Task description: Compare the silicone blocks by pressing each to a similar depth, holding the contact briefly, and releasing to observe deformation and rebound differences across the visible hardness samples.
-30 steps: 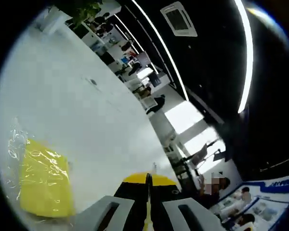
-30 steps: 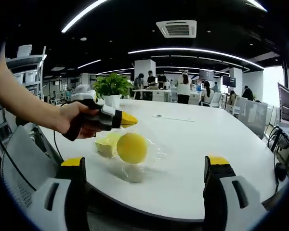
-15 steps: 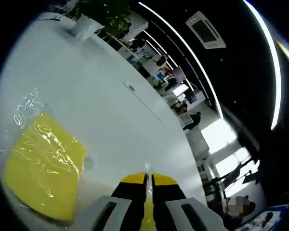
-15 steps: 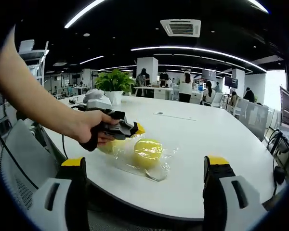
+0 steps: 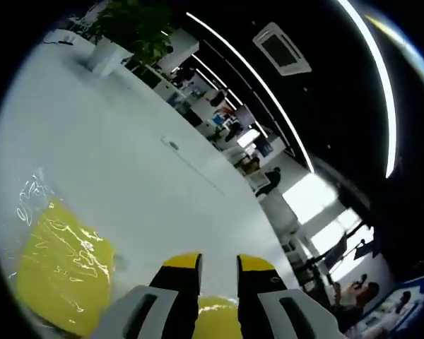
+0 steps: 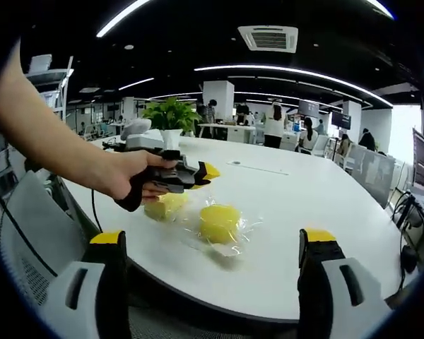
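Note:
Two yellow silicone blocks lie in crinkled clear wrap on the white table (image 6: pixel 304 198): a paler one (image 6: pixel 162 207) under the hand and a cylinder-like one (image 6: pixel 219 221) to its right. A person's hand holds my left gripper (image 6: pixel 206 171) just above them, its yellow tips pointing right. In the left gripper view my left gripper (image 5: pixel 219 263) stands open by a narrow gap, with a wrapped yellow block (image 5: pixel 60 275) to its left and a second yellow block (image 5: pixel 213 316) low between the jaws. My right gripper (image 6: pixel 212 236) stands wide open near the table's front edge, holding nothing.
A potted plant (image 6: pixel 171 116) stands at the table's far side, with a small dark object (image 6: pixel 234 163) lying on the table farther back. Office desks and several people fill the background. A chair (image 6: pixel 28 240) sits at the left.
My left gripper's jaws, shut before, have parted. The right-hand block, lifted in its wrap a second ago, now rests on the table. The right gripper has stayed put.

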A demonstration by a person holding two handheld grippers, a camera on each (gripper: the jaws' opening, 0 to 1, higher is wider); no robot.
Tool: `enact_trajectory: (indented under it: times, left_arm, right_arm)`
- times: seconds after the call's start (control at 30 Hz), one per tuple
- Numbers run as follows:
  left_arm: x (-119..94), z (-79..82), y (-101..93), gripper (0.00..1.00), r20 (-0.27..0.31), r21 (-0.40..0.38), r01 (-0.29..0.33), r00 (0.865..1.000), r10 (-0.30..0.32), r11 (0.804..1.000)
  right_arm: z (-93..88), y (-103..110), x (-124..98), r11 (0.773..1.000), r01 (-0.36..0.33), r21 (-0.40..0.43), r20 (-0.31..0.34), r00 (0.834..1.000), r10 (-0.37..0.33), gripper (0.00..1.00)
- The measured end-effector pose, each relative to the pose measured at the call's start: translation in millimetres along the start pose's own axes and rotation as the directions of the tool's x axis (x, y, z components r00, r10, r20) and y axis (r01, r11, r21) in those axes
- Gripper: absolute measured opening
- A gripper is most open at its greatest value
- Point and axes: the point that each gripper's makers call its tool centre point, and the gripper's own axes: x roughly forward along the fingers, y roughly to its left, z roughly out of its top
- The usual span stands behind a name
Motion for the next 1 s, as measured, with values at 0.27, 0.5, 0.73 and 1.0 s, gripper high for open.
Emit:
enact_trajectory:
  times: [0.27,0.5,0.73,1.0]
  left_arm:
    - [-23.2,-1.5,-19.7,0.27,-0.074,0.278,0.090,0.995,-0.072,0.956]
    - [-46.0,-5.0,-33.3,0.32,-0.134,0.469,0.167,0.984,-0.117,0.867]
    - [-76.7,-0.9,-47.0,0.37,-0.177,0.591,0.239,0.970,-0.165,0.771]
    - [-116.9,1.5,-44.0,0.53,-0.213,0.635,0.299,0.954,-0.211,0.713]
  right_arm:
    - [-2.2,1.8,0.3,1.000,-0.007,-0.019,-0.008,1.000,0.007,0.95]
    - [-2.9,3.2,0.1,1.000,-0.012,-0.023,-0.011,1.000,0.012,0.96]
    - [-4.8,5.7,0.2,0.999,-0.020,-0.037,-0.019,1.000,0.020,0.96]
    - [-5.2,6.4,0.2,0.999,-0.021,-0.044,-0.021,1.000,0.021,0.96]
